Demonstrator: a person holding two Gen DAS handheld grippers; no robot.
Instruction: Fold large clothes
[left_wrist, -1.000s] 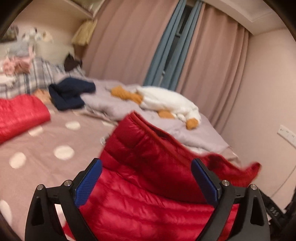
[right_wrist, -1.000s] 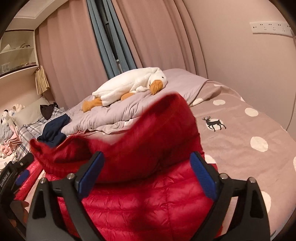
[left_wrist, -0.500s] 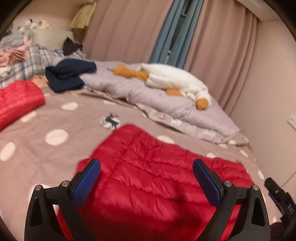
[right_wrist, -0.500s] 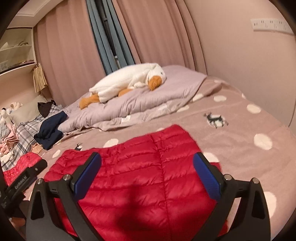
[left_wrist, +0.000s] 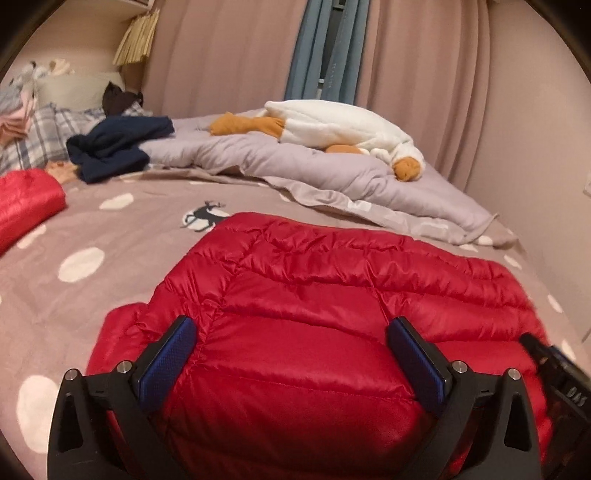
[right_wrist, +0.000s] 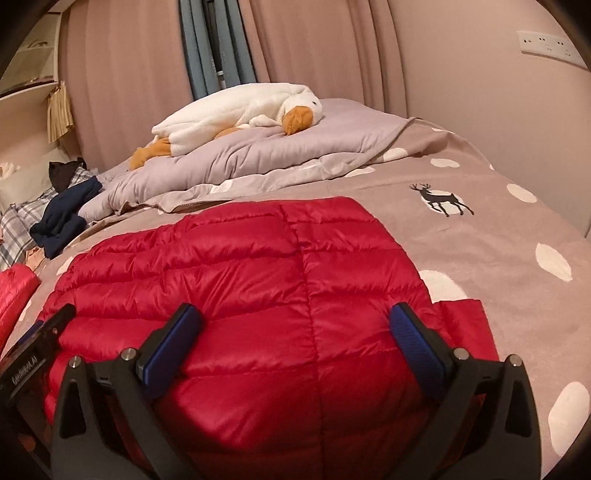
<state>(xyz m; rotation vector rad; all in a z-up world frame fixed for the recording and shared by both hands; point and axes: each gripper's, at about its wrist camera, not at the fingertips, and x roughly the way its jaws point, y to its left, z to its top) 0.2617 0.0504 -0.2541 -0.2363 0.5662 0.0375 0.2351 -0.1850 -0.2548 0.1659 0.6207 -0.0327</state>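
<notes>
The left gripper (left_wrist: 291, 354) is hanging with its jaws apart over the near edge of the red down jacket (left_wrist: 332, 306), which is lying folded on the dotted bedspread (left_wrist: 74, 295). The right gripper (right_wrist: 295, 338), jaws just widening, is gripping nothing. Judging by this, 1 fold is down; next likely needs fresh edge grips.

A bed (left_wrist: 48, 314) covered in a mauve sheet with white dots and deer prints carries 1 folded red down jacket (left_wrist: 332, 306) in front, another red garment (left_wrist: 26, 199) at the left, a navy garment (left_wrist: 114, 147) and a rumpled lilac duvet (right_wrist: 266, 147) behind.
</notes>
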